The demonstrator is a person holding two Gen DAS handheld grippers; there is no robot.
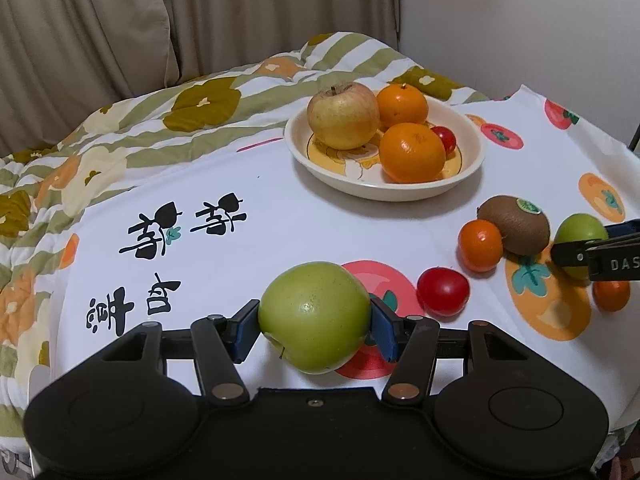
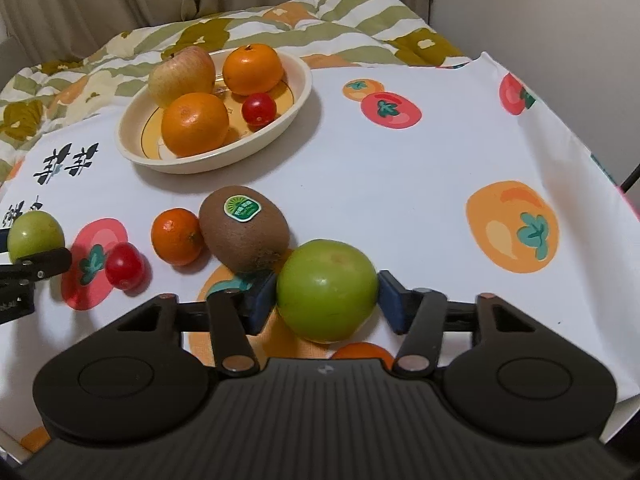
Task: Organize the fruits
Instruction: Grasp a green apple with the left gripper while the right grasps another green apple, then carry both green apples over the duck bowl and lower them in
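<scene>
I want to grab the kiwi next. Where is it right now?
On the cloth, in front of the plate: the kiwi lies between a small orange and the green fruit in the right gripper.

Count: 2 green apples [image 1: 314,316] [image 2: 327,290], 1 yellow-red apple [image 1: 343,115], 2 large oranges [image 1: 412,152] [image 1: 402,103], 2 small mandarins [image 1: 480,245] [image 1: 611,295], 2 red cherry tomatoes [image 1: 443,291] [image 1: 446,138], 1 kiwi [image 1: 514,224], 1 cream dish [image 1: 474,158].
</scene>
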